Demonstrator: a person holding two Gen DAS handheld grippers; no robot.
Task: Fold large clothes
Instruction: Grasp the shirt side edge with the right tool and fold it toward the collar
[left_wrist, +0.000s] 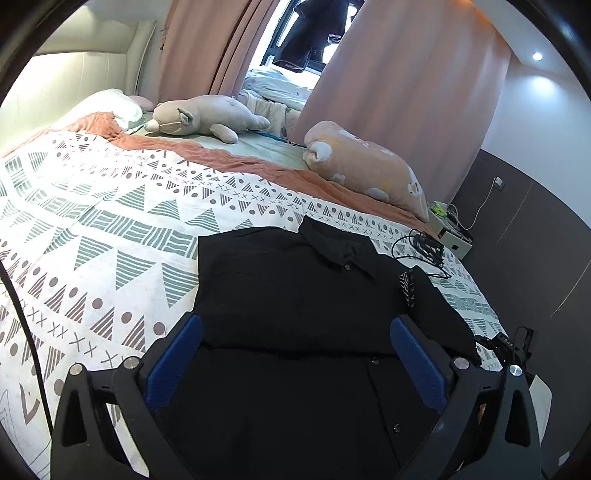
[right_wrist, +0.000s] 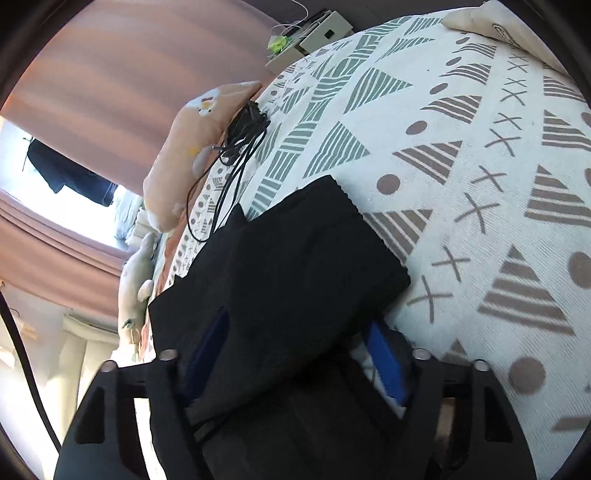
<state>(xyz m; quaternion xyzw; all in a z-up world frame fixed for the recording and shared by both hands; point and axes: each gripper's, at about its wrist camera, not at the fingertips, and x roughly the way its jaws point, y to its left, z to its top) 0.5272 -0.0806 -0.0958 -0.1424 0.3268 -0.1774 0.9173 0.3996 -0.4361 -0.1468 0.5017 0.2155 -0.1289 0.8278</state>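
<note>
Partly folded, by the look of things: black shirt (left_wrist: 295, 295) spread on the patterned bedspread (left_wrist: 110, 229), collar up toward the far side, sides apparently turned in to give a squared left edge, and a horizontal crease across the body where the lower part seems doubled up. Likely still to do: a last fold or a smoothing, though hard to judge from dark cloth with little detail. Left gripper (left_wrist: 295, 362) hovering above the shirt's near half, jaws spread wide, blue pads (left_wrist: 173, 362) on either side with only cloth seen beneath and nothing caught between. Right gripper (right_wrist: 299, 354) low over the shirt (right_wrist: 295, 258) near its corner, jaws also standing well apart, with a layer of dark fabric lying across and between them; gripped or merely draped, impossible to tell. Off to the side, apart from the shirt: tangled black cable (right_wrist: 236, 147) and peach pillow (left_wrist: 369, 166).
</note>
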